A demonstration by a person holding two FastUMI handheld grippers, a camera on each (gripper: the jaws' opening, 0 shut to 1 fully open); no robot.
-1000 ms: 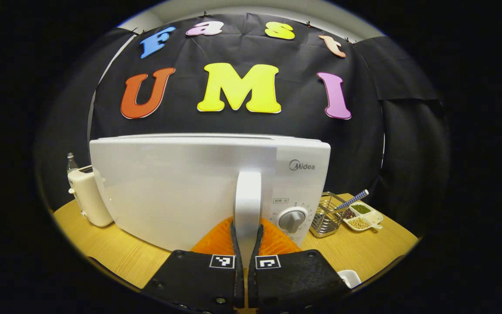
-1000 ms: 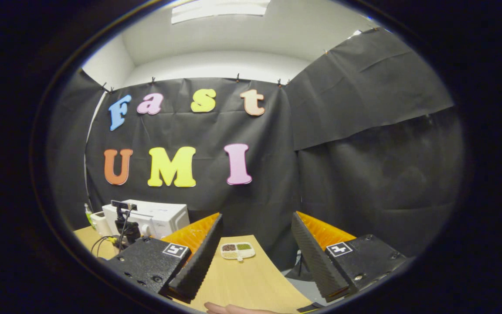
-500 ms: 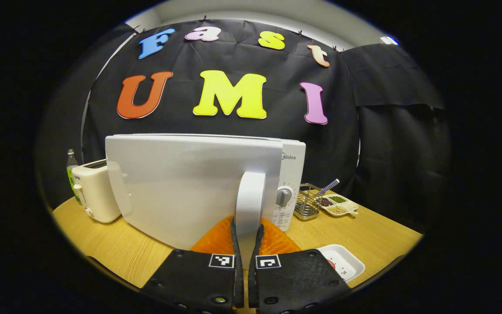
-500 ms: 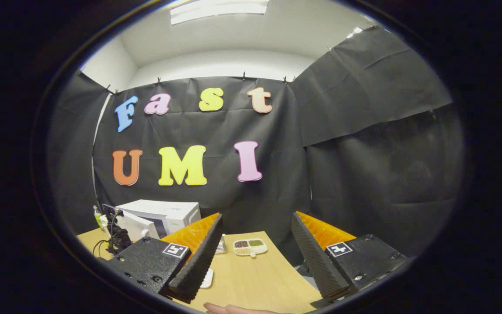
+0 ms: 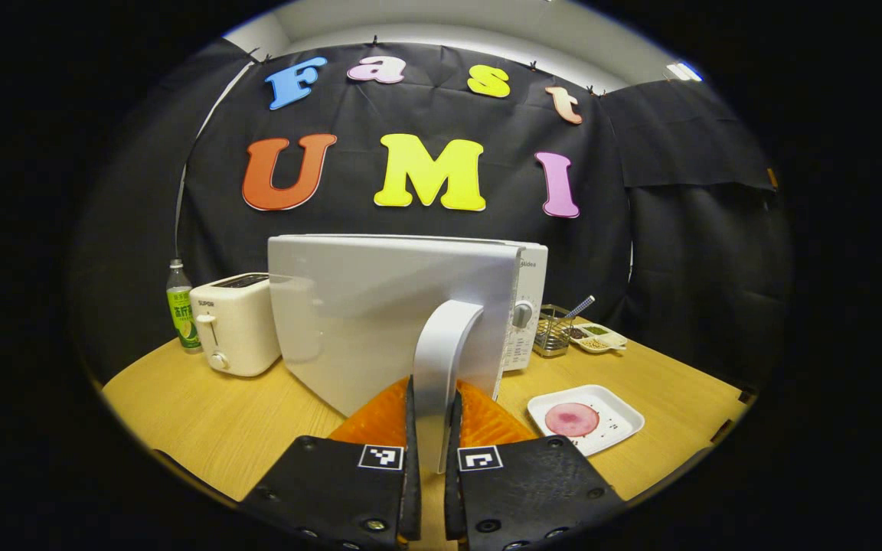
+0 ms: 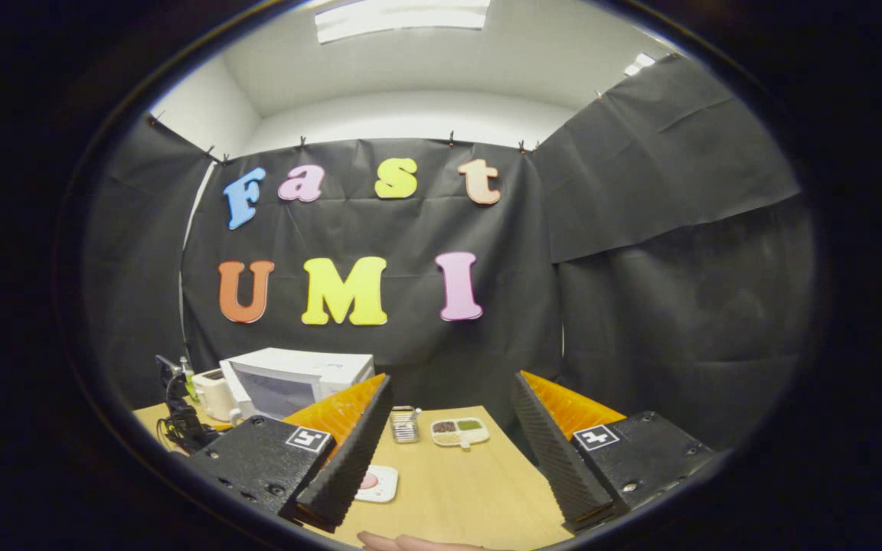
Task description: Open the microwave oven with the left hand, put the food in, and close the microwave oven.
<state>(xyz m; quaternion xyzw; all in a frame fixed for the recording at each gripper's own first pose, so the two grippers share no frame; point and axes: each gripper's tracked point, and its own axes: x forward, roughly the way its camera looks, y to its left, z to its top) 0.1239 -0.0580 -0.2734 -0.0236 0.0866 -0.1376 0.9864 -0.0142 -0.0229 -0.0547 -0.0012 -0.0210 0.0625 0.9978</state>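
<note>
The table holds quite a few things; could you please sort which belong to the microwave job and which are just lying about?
Job: microwave, its door, door handle clamped in the left tongs, food tray.
Lying about: toaster, bottle, wire basket, divided dish.

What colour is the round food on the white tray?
Pink, the round slice of food on the white square tray; the left gripper view shows it best.

white microwave (image 5: 380,306) | pink food (image 5: 572,418) | orange-black tongs (image 5: 429,428) | cream toaster (image 5: 234,321)
</note>
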